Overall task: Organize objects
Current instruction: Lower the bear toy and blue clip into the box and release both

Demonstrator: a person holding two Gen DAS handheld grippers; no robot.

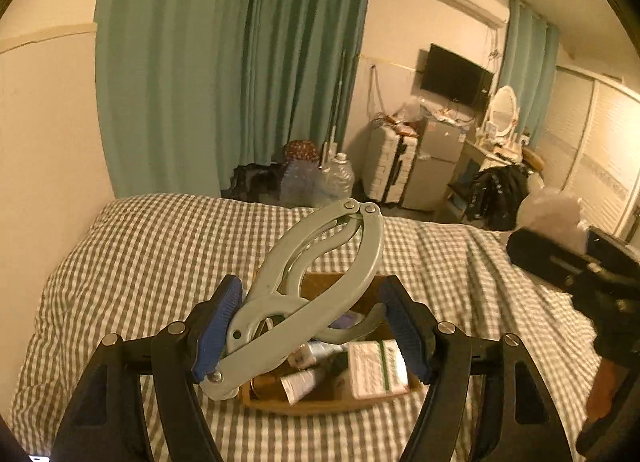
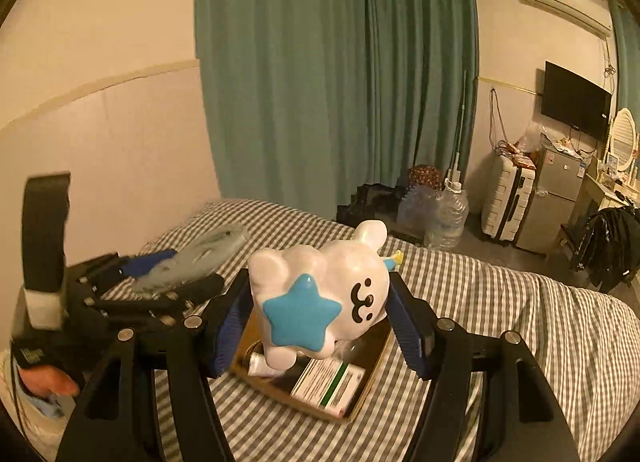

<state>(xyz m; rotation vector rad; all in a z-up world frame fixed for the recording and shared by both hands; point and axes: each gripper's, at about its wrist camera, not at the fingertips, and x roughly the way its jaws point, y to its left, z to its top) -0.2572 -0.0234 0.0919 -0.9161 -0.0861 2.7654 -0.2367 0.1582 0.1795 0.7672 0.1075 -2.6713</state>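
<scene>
Above checked bedding, left claw [image 1: 312, 332] pinches forward-pointing opener [image 1: 308, 290]; right claw [image 2: 320, 326] pinches toy [image 2: 320, 290].

tray [image 1: 256, 396] on bed [image 1: 140, 254] | box [image 1: 378, 368], tubes [image 1: 298, 384] in tray (box right) | curtain [image 1: 232, 61] behind bed

Left wrist view: grey pliers [image 1: 316, 290] cover much of the wooden tray [image 1: 320, 406]; the right tool [image 1: 576, 274] is motion-blurred, cut by the frame's right edge. Right wrist view: white figurine [image 2: 320, 294] hides the tray's far end; left tool [image 2: 132, 286] blurred.
</scene>
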